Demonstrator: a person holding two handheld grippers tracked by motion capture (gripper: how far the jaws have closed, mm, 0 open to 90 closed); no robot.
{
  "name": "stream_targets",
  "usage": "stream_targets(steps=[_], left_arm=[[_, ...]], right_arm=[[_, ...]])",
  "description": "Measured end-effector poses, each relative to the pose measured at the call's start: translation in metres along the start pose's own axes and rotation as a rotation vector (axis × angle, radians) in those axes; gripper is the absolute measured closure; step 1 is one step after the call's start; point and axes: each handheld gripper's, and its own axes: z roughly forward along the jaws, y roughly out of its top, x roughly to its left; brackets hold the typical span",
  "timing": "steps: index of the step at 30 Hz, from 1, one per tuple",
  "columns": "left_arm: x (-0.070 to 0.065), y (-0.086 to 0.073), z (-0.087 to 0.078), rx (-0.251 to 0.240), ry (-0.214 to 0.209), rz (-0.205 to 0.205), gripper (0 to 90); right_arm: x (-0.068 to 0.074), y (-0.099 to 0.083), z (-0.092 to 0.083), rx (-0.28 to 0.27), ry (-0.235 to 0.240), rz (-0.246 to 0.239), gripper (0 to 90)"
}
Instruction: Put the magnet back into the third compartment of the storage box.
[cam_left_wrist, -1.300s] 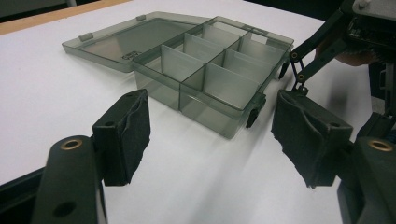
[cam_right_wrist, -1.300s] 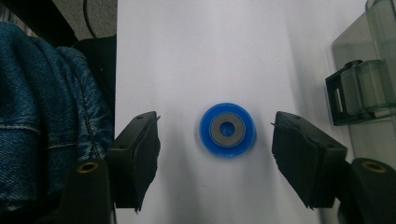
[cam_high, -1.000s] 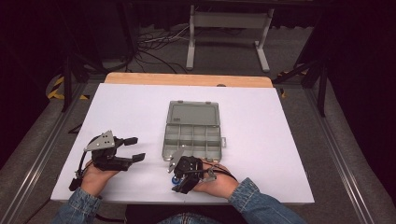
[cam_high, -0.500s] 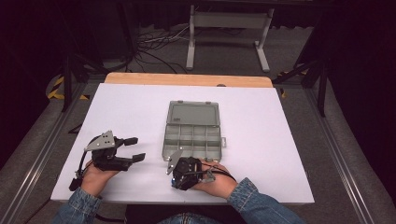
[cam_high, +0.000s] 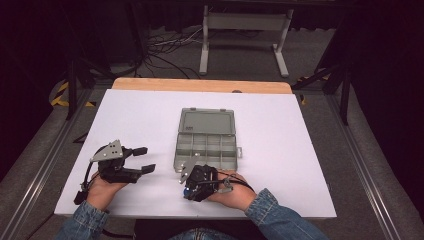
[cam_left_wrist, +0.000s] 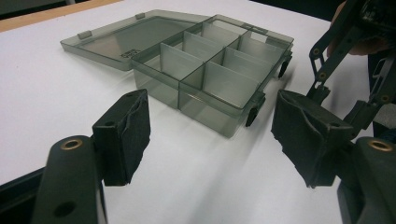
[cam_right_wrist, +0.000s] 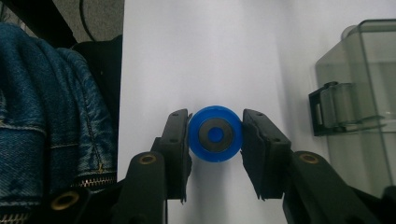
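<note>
A small blue round disc (cam_right_wrist: 215, 134) with a dark ring in its middle lies on the white table near the front edge. My right gripper (cam_right_wrist: 215, 135) points down over it; its jaws have just been closing, and both pads now press on the disc's sides. In the high view the right gripper (cam_high: 189, 188) sits just in front of the open smoky-grey compartment box (cam_high: 207, 145). My left gripper (cam_high: 145, 159) rests at the left, open, with nothing between its jaws. From the left gripper view, the left gripper (cam_left_wrist: 215, 140) faces the box (cam_left_wrist: 219, 79).
The box's lid (cam_high: 207, 121) lies flat open toward the far side, and its compartments look empty. A latch on the box (cam_right_wrist: 327, 109) sits just right of my right jaws. A denim sleeve (cam_right_wrist: 42, 107) hangs at the table's front edge. White table (cam_high: 280, 130) surrounds the box.
The right hand has barely shifted over the blue disc. The left gripper has kept still.
</note>
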Motion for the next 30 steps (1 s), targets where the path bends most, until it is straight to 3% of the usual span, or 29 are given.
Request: stream_targets(steps=[19, 30], left_arm=[[0.000, 0.000, 0.000, 0.001, 0.000, 0.000, 28.8], [0.000, 0.000, 0.001, 0.003, -0.001, -0.003, 28.7]], right_arm=[[-0.005, 0.005, -0.028, -0.036, -0.015, -0.006, 63.0], [-0.016, 0.002, -0.046, -0.057, -0.052, 0.021, 63.0]])
